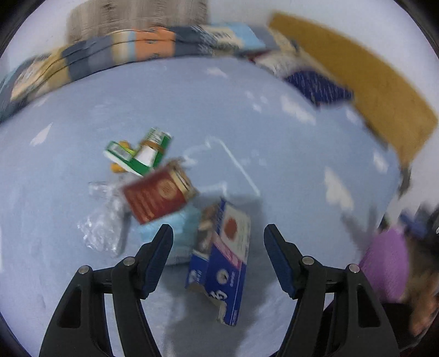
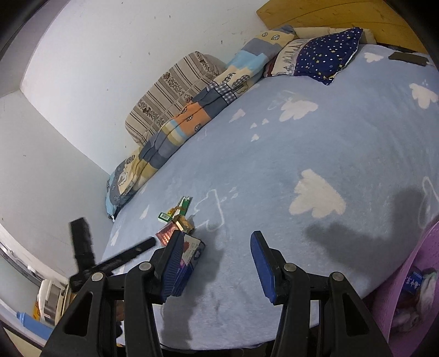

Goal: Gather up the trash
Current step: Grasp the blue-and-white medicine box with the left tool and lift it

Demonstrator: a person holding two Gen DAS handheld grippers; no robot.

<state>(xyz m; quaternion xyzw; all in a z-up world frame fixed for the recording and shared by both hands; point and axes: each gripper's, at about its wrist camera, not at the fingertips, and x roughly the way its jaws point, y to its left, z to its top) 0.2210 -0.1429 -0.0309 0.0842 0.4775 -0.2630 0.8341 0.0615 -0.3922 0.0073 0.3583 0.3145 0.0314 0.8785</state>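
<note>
On the blue cloud-print bed sheet (image 1: 288, 170) lies a small heap of trash: a green carton (image 1: 137, 156), a red box (image 1: 156, 197), crumpled clear plastic (image 1: 101, 228), a pale blue packet (image 1: 182, 228) and a blue box (image 1: 225, 263). My left gripper (image 1: 218, 233) hovers open over the blue box, pads clear of both its sides. In the right wrist view my right gripper (image 2: 216, 236) is open over bare sheet, with nothing between its pads. The blue box (image 2: 193, 252) shows partly behind its left finger. The left gripper's black fingers (image 2: 82, 241) reach in from the left.
A purple bag (image 2: 411, 274) holding trash sits at the bed's near right edge. A folded patchwork quilt (image 2: 181, 126), striped pillow (image 2: 170, 90) and starry pillow (image 2: 326, 55) line the far side by the wall. A wooden headboard (image 2: 329, 13) and a dark flat object (image 2: 406, 57) are at top right.
</note>
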